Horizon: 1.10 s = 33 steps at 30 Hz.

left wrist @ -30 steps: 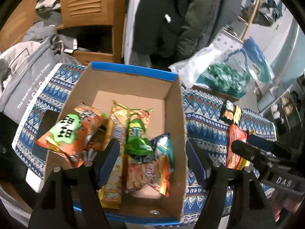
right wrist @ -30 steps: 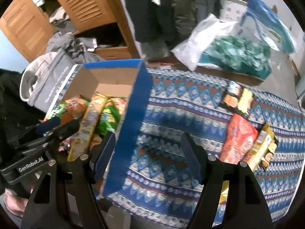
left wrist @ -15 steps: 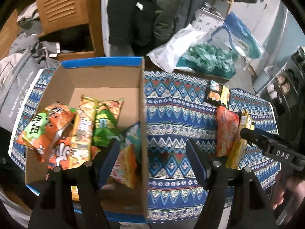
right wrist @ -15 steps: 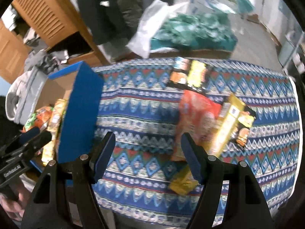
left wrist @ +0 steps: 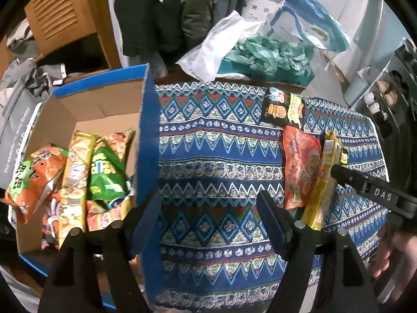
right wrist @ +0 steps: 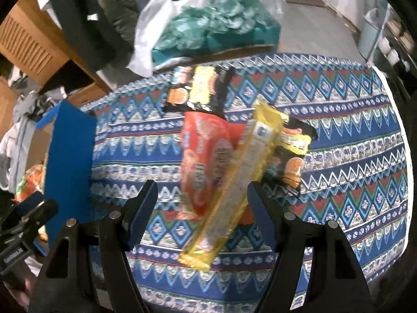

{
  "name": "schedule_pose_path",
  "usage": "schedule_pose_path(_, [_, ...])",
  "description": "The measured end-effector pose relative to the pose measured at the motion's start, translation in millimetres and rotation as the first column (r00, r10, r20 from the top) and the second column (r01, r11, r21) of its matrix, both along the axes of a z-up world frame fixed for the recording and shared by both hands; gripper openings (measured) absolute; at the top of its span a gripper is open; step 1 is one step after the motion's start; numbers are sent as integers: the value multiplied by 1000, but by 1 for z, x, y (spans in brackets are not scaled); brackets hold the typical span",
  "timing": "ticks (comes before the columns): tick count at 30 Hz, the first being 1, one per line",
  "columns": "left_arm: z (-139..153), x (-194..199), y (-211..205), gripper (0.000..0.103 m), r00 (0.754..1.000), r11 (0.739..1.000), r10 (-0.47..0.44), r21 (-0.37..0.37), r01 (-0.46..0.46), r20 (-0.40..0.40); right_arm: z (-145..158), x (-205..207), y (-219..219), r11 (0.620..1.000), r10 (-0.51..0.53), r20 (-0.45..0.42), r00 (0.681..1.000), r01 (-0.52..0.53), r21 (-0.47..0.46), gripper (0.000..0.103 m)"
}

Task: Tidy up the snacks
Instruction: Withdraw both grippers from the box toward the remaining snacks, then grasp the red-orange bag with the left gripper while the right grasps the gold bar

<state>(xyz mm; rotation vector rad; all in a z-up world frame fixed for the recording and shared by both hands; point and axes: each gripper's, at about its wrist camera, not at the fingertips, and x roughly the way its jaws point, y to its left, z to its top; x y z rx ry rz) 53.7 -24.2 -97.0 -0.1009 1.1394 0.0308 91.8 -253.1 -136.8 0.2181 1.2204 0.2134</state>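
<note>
A blue-sided cardboard box point(left wrist: 149, 135) on the left holds several snack packets point(left wrist: 75, 172). On the patterned cloth lie a long yellow packet point(right wrist: 234, 187), a red-orange packet point(right wrist: 203, 161) and two black packets point(right wrist: 198, 88) point(right wrist: 294, 151). They also show in the left wrist view: yellow point(left wrist: 323, 180), red point(left wrist: 299, 161), black point(left wrist: 282, 108). My right gripper point(right wrist: 202, 203) is open and empty, just above the yellow and red packets. My left gripper point(left wrist: 208, 211) is open and empty over the cloth beside the box's right wall.
The table's patterned cloth point(left wrist: 221, 135) ends at a front edge close to me. Plastic bags with green contents point(left wrist: 260, 54) lie behind the table. Wooden furniture point(left wrist: 60, 13) and hanging coats point(left wrist: 156, 13) stand at the back. Grey clothing point(left wrist: 18, 99) lies left of the box.
Both grippers have swung right, away from the box. The right gripper now sits over the yellow and red packets. Both have stayed open and empty.
</note>
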Motion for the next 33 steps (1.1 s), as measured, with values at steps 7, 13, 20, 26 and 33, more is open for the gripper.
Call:
schedule_pose_path(7, [-21, 17, -22, 77, 1000, 1000, -13, -15, 13, -21, -28, 5, -8, 1000, -9, -42, 999, 9, -3, 72])
schedule_pose_path(13, [-39, 27, -36, 77, 998, 1000, -29, -1, 29, -51, -47, 10, -10, 1000, -10, -62, 998, 10, 8, 72])
schedule_pose_path(20, [-55, 37, -46, 77, 995, 999, -25, -27, 23, -97, -69, 9, -8, 1000, -2, -88, 996, 4, 25, 59])
schedule_pose_path(26, [-61, 42, -60, 77, 993, 999, -43, -22, 40, -112, -76, 10, -15, 999, 16, -80, 997, -13, 36, 36])
schedule_pose_path(33, [-65, 52, -82, 77, 988, 997, -70, -40, 65, -137, -65, 10, -36, 999, 30, -56, 998, -30, 12, 31])
